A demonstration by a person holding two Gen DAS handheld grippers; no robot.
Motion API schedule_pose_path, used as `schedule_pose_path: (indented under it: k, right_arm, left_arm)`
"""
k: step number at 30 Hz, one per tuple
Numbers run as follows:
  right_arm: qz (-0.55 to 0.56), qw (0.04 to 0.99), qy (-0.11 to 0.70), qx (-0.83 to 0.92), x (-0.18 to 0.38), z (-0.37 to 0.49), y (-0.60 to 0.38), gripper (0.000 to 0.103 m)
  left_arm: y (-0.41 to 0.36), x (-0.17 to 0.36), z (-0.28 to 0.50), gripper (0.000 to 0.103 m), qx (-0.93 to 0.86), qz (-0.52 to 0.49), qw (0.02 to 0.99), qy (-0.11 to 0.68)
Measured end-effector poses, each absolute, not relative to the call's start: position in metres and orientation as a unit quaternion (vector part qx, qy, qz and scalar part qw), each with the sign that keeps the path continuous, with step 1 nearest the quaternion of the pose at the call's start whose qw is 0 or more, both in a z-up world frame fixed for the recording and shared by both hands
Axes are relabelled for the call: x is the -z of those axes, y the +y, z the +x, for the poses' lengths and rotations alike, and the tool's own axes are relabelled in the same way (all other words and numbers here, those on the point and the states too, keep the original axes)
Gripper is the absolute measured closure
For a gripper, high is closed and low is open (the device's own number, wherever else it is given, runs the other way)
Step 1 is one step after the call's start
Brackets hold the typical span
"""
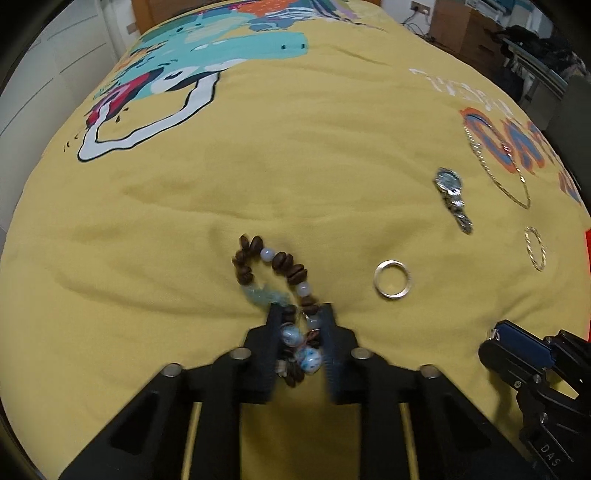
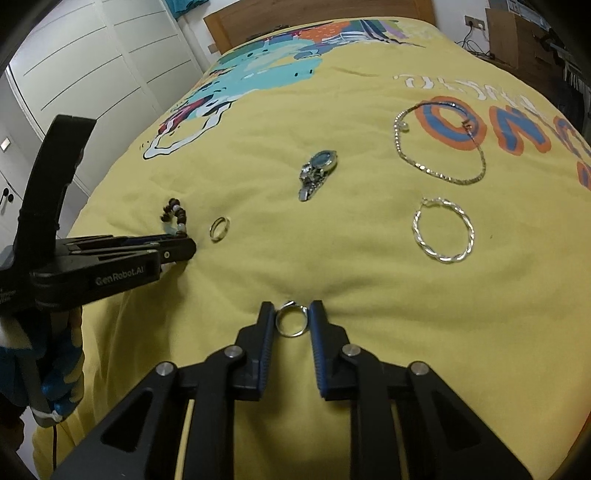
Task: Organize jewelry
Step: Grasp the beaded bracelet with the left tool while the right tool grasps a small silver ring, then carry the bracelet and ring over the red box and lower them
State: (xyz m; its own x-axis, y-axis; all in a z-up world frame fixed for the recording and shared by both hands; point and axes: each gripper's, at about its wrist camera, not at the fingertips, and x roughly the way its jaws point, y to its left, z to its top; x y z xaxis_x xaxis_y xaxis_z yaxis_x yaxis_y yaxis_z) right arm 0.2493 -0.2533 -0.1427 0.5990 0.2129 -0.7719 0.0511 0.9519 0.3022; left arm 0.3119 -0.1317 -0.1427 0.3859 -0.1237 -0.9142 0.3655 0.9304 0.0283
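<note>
Yellow printed bedspread underneath, jewelry scattered across it. The left gripper clamps on the beaded bracelet, whose far loop lies on the cloth. The right gripper brackets a small ring; contact unclear. Watch and twisted hoop lie beyond.

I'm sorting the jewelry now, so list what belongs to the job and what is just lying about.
Belongs to the job:
beaded bracelet
plain ring
small ring
watch
chain necklace
twisted hoop

Just lying about:
bedspread
wardrobe
cardboard boxes
</note>
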Motion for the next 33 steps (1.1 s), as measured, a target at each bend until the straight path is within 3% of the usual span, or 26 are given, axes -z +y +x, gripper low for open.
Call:
schedule_pose_path:
  k: [17, 33]
  right_arm:
    - [0.183, 0.901, 0.393, -0.034, 0.087, 0.153, -0.3, 0.085]
    - [0.209, 0.901, 0.355, 0.136, 0.065, 0.023, -0.49, 0.085]
  left_arm:
    - [-0.175, 0.083, 0.233, 0.087, 0.212, 0.104, 0.83, 0.505]
    - [-0.394, 0.039, 0.142, 0.087, 0.396, 0.154, 0.779, 0.461]
